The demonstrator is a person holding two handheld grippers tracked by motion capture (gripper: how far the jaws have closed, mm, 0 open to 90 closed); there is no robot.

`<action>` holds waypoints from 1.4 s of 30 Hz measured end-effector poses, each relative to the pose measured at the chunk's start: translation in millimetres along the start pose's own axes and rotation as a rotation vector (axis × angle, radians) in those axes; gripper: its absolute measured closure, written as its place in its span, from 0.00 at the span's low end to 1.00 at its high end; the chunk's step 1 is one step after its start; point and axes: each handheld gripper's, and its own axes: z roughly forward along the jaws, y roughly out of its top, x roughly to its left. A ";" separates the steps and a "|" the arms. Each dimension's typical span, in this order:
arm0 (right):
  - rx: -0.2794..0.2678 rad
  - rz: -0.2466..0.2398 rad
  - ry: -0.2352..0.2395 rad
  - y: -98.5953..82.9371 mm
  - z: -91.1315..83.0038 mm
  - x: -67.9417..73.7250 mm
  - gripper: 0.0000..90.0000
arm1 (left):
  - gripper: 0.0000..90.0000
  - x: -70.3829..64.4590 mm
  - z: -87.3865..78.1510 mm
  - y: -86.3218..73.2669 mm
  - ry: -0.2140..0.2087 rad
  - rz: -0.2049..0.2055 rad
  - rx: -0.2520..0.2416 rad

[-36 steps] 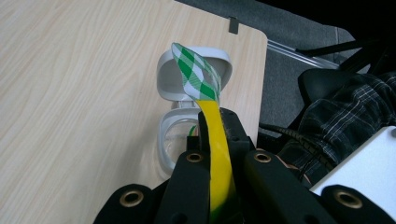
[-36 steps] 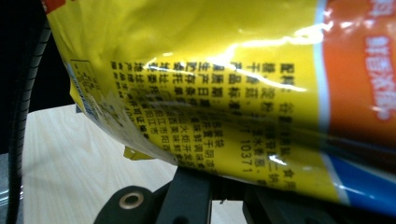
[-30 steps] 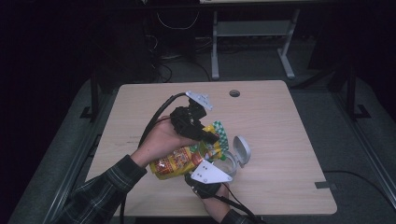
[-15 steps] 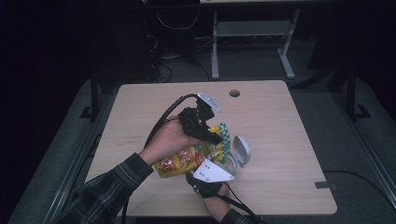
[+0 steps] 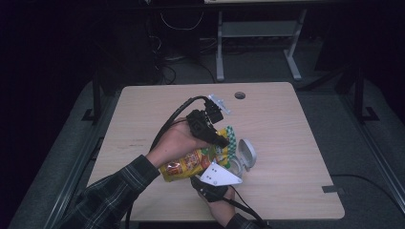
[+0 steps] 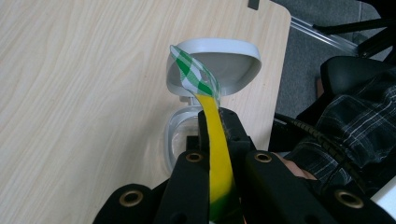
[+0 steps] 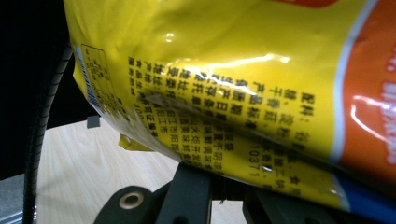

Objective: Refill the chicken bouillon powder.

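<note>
Above the open grey container (image 5: 242, 157) hangs 1 yellow snack bag (image 5: 191, 163), light, crinkly, slippery foil. The left gripper (image 5: 222, 141) pinches its green-checked top seal (image 6: 192, 77), probably the best hold. The right gripper (image 5: 210, 187) sits under it; whether those jaws grip, I cannot tell. 2 grippers, 1 container.

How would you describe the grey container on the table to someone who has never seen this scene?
Look at the wooden table, near its front edge beside the two hands. Right of the yellow snack bag sits a small grey container with its hinged lid flipped open. It is the one plain, pale plastic thing there.
</note>
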 end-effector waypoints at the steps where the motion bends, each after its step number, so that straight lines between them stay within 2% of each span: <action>1: -0.001 0.002 -0.003 -0.1 0.2 -0.1 1.00 | 1.00 0.3 0.5 0.1 0.001 -0.003 -0.001; 42: -0.026 0.027 0.020 0.6 -2.0 -4.4 1.00 | 0.99 -0.1 6.3 10.2 0.010 -0.023 0.052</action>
